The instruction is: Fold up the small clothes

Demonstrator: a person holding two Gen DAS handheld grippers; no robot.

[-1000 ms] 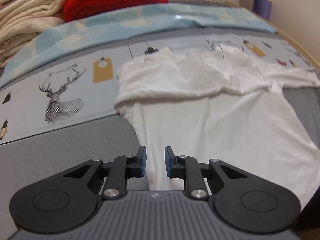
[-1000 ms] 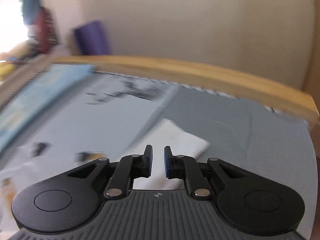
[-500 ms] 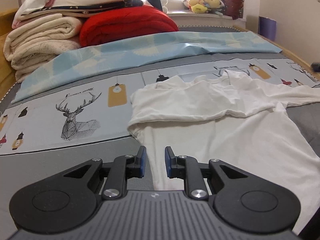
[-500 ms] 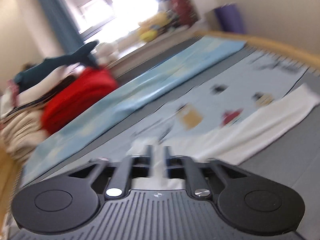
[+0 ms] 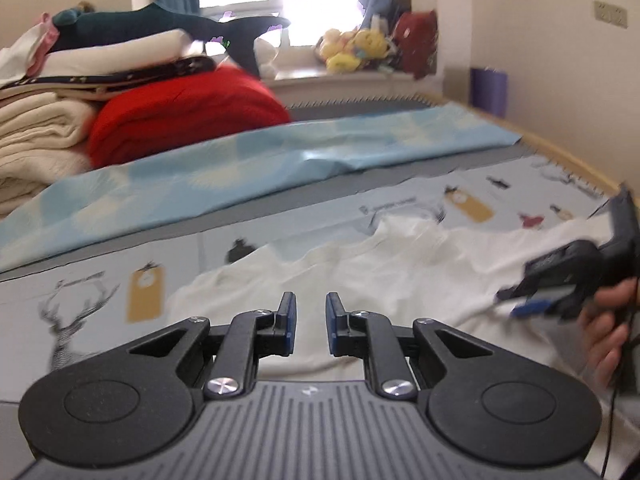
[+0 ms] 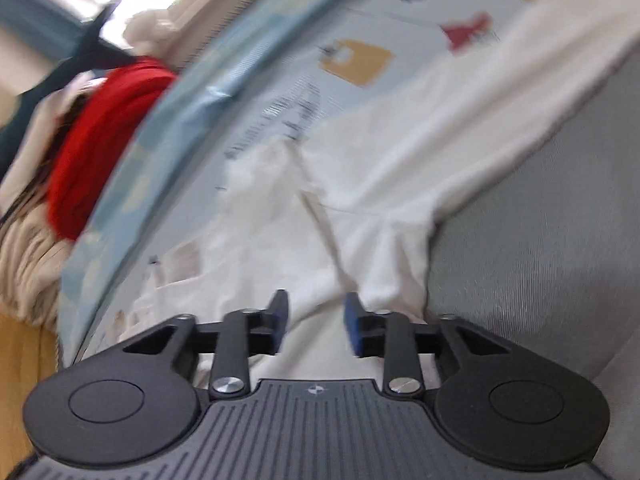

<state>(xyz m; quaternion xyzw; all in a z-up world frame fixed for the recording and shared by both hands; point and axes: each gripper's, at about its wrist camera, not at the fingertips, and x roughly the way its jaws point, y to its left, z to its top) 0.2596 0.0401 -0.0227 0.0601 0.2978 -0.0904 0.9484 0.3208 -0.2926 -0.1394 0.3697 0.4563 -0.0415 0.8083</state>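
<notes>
A white T-shirt (image 5: 360, 272) lies on the bed, its upper part folded and wrinkled. My left gripper (image 5: 307, 328) hovers over the shirt's near left part, jaws a little apart, holding nothing. My right gripper (image 6: 316, 324) is open and empty above the shirt (image 6: 360, 184), near where the right sleeve (image 6: 520, 92) joins the body. The right gripper also shows in the left wrist view (image 5: 560, 284), held by a hand at the far right over the shirt.
The bedsheet (image 5: 100, 292) has deer and tag prints. A light blue cover (image 5: 240, 172) lies behind it. A red blanket (image 5: 184, 112) and stacked cream blankets (image 5: 36, 148) sit at the back left. A wooden bed edge (image 5: 568, 160) runs along the right.
The left gripper has tilted up, so the window and back of the bed now show. The right gripper has swung from facing the room down over the shirt and opened wider.
</notes>
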